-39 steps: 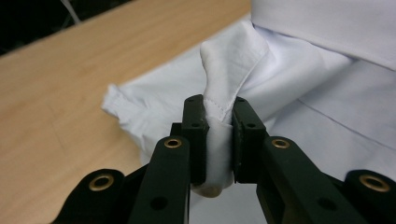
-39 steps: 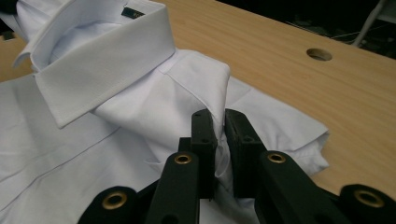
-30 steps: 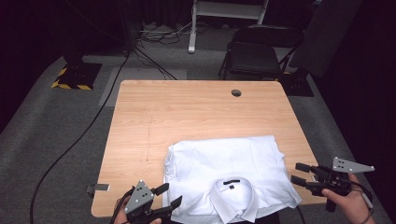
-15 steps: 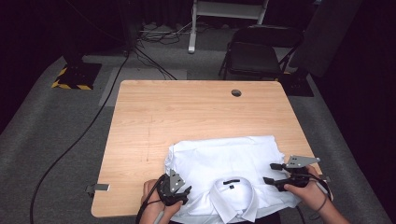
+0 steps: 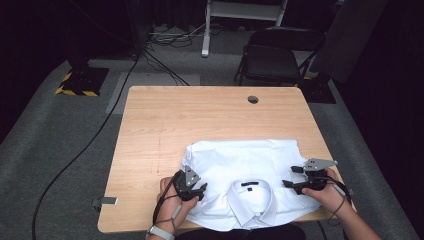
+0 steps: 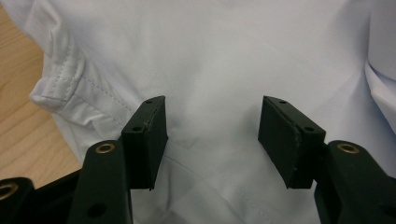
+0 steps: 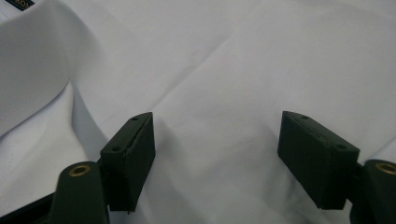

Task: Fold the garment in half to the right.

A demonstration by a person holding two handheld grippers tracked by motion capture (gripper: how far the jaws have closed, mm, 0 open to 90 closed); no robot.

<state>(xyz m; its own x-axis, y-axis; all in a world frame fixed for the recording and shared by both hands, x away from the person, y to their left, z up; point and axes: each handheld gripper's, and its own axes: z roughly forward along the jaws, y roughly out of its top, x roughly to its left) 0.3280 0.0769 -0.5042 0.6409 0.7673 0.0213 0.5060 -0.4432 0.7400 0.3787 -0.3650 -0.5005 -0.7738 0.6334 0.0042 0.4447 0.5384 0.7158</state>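
Note:
A folded white shirt (image 5: 245, 162) lies collar (image 5: 252, 195) toward me on the near half of the wooden table (image 5: 200, 120). My left gripper (image 5: 199, 190) rests low on the shirt's left shoulder, beside the collar. Seen from the left gripper view, its jaws (image 6: 213, 105) stand apart over flat white cloth (image 6: 210, 46), with the sleeve seam at the left; they have just been closing a little and nothing is pinched between them. My right gripper (image 5: 290, 178) hovers at the shirt's right side. It is open (image 7: 217, 116) above smooth fabric (image 7: 243, 56), with the collar (image 7: 28, 70) to its left.
The table's far half is bare wood with a round cable hole (image 5: 253, 99). A black chair (image 5: 272, 60) stands behind the table, cables (image 5: 75, 160) trail over the grey floor at the left, and a small metal bracket (image 5: 105, 201) sticks out at the table's near-left edge.
Both hands have come inward and down onto the shirt: the left gripper from the table's near-left edge to the left shoulder, the right from beyond the right edge to the shirt's right side.

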